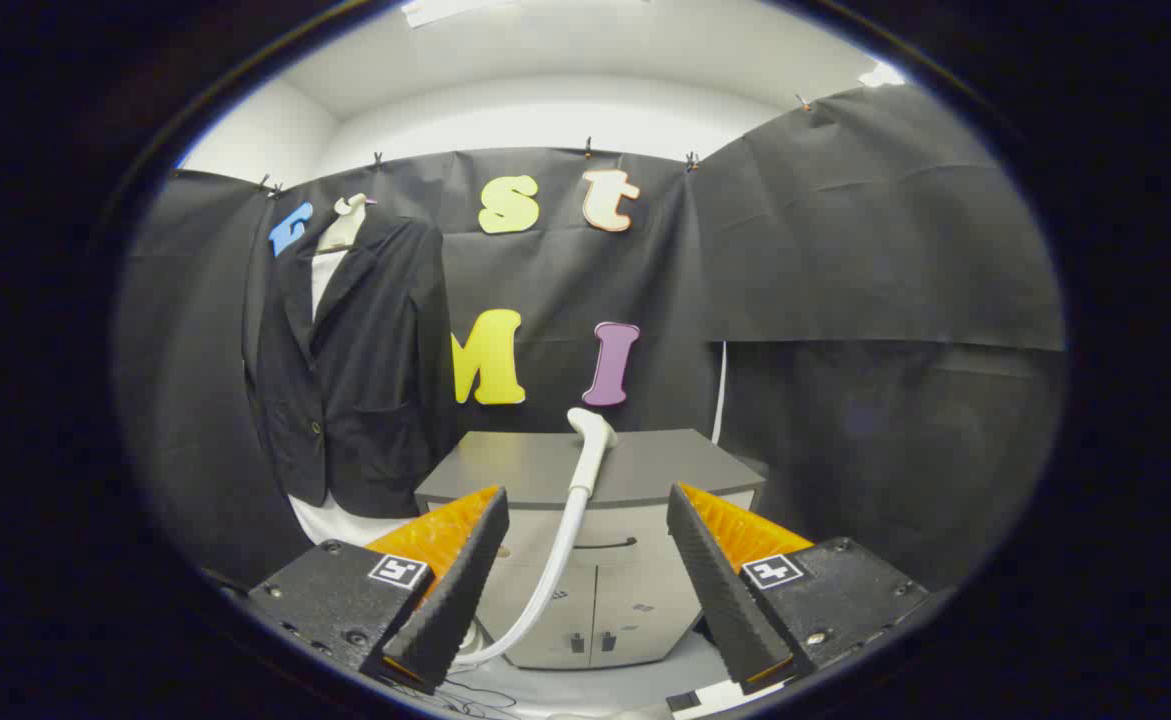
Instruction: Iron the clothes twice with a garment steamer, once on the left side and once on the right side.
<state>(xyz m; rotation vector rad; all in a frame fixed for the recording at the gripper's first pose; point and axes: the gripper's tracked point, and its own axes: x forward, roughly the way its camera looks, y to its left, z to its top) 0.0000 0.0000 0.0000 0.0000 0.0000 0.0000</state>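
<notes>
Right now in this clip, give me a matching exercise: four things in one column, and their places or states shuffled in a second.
Things:
1. jacket
2. steamer head
3. cabinet
4. hand-held gripper

Places or states:
A. stands below the wall cloth, doors shut
B. hangs on a hanger against the wall cloth
C. open, holding nothing
D. rests on the cabinet top, hose trailing down

Pairs: 1-B, 2-D, 3-A, 4-C

The jacket (pixel 360 370) is dark matt woven cloth. The steamer head (pixel 590 440) and its hose (pixel 555 560) look like smooth, slightly glossy plastic. The cabinet (pixel 585 470) has a smooth matt top and satin doors. The tool (pixel 585 560), its fingers spread apart, has ribbed, rough-looking fingers (pixel 450 590).
</notes>
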